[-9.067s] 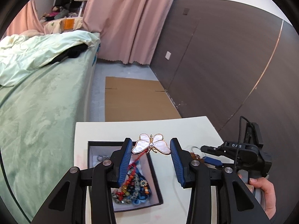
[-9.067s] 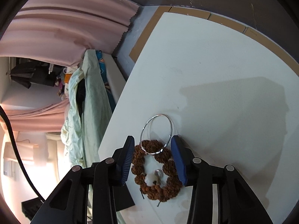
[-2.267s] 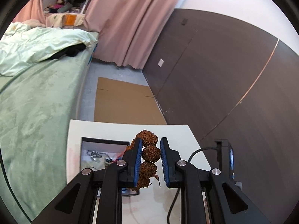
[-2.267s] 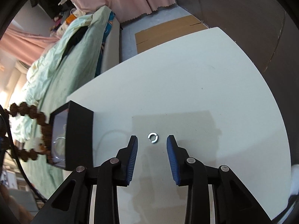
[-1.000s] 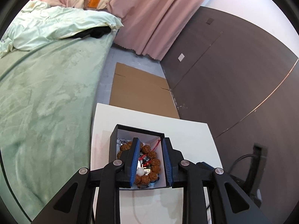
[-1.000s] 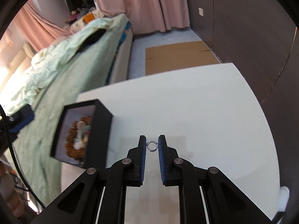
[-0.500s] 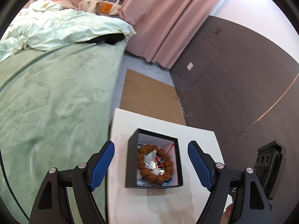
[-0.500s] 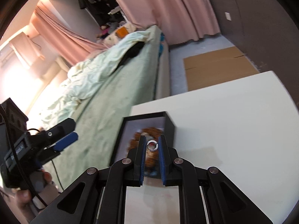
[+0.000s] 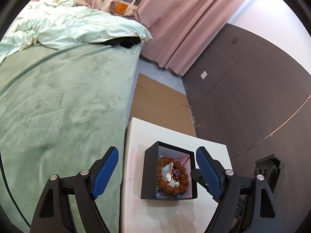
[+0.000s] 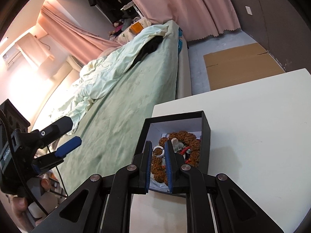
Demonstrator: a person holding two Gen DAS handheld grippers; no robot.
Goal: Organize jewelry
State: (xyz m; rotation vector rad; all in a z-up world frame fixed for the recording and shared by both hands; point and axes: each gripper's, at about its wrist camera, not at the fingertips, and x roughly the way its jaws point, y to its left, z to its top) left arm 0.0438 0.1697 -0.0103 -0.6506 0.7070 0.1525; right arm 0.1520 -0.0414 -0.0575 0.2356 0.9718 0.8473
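vs. 1 s ago: left gripper [image 9: 156, 164] had its blue pads nearly together over the brown bead bracelet [image 9: 173, 175]; now the pads stand wide apart w/ nothing between them, 1 at lower left of the frame over the green bed cover [image 9: 58, 106], 1 at lower right, and the gripper sits further back from the black box [image 9: 148, 174]. bracelet lies inside the box, on top of other pieces. right gripper [image 10: 158, 152] held the small silver ring [image 10: 158, 151] above bare white table [image 10: 252, 126] 1 s ago; now the pads are close together, clamped on the ring, over the open box at lower centre of the frame.

hidden / unclear:
- items under the bracelet: only a pale shell-like piece and red and blue bits show; the rest is not identifiable.
- near box wall is covered by the right gripper's fingers in the right wrist view.
- left view: right gripper cut off behind the lower-right pad; only its dark body shows.
- right view: left gripper [image 10: 67, 134] at left edge, 1 pad mostly edge-on; the hand [image 10: 19, 205] holding it is cropped at lower left.
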